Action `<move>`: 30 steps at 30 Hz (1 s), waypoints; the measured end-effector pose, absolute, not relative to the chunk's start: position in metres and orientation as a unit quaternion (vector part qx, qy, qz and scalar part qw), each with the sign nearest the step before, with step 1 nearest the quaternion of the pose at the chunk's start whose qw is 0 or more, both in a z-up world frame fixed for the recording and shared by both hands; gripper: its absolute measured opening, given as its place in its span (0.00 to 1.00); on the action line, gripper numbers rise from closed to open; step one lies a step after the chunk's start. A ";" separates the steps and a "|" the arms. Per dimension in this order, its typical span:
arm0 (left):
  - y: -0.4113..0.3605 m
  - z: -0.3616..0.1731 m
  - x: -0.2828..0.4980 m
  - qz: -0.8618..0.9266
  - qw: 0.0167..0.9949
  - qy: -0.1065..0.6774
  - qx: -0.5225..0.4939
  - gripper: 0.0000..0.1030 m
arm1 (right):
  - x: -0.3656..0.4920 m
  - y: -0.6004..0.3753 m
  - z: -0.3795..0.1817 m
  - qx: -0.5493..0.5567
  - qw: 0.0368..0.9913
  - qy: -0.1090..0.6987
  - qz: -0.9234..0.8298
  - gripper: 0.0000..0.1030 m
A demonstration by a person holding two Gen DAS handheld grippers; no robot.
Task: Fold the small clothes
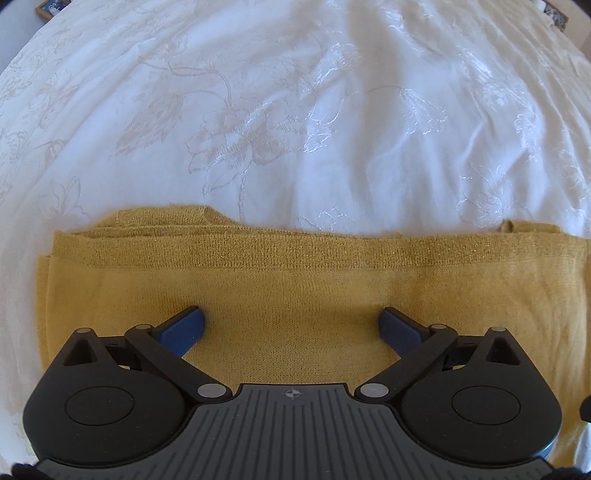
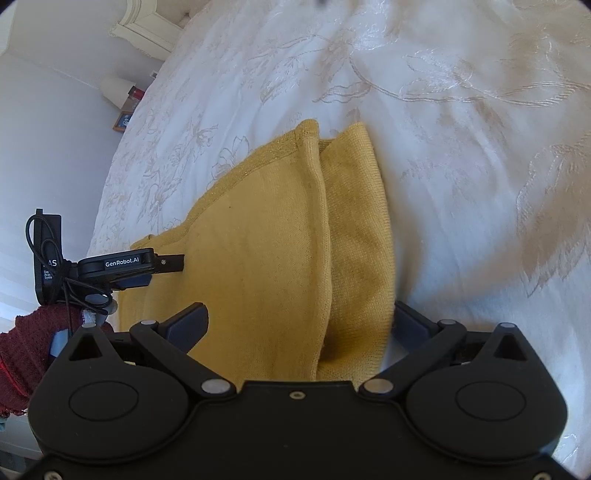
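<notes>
A mustard-yellow knit garment (image 1: 295, 280) lies folded in layers on the white bed. My left gripper (image 1: 291, 325) is open, its blue pads (image 1: 184, 326) spread wide just above the cloth's near part. In the right wrist view the same garment (image 2: 266, 251) shows a folded flap along its right side. My right gripper (image 2: 299, 321) is open over the garment's near end, jaws spread to either side of the cloth. The left gripper (image 2: 162, 264) appears there at the garment's left edge, seen from the side.
The white bedspread (image 1: 295, 110) with embroidered flowers stretches far ahead. A cream headboard (image 2: 147, 26) and a nightstand with a lamp (image 2: 114, 90) stand at the far left of the right wrist view. A hand in a dark red sleeve (image 2: 26, 347) holds the left gripper.
</notes>
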State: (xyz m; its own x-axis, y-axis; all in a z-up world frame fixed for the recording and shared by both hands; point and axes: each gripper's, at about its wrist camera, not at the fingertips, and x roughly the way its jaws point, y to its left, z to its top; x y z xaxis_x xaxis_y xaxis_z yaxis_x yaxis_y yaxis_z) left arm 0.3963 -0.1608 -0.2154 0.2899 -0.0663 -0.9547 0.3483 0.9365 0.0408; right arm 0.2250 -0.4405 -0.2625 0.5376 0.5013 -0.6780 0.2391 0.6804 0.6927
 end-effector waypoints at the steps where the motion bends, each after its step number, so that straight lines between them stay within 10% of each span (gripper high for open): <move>1: -0.159 -0.213 0.393 -0.131 0.795 0.579 0.120 0.99 | 0.225 -0.440 -0.263 0.391 0.785 0.473 0.085 1.00; 21: -0.123 -0.218 0.254 -0.140 0.777 0.607 0.095 1.00 | 0.229 -0.433 -0.256 0.370 0.782 0.491 0.101 0.99; 26: -0.118 -0.220 0.261 -0.144 0.776 0.608 0.090 1.00 | 0.236 -0.426 -0.253 0.344 0.782 0.512 0.094 0.45; 30: -0.109 -0.210 0.258 -0.155 0.780 0.601 0.078 1.00 | 0.241 -0.420 -0.250 0.329 0.778 0.529 0.088 0.27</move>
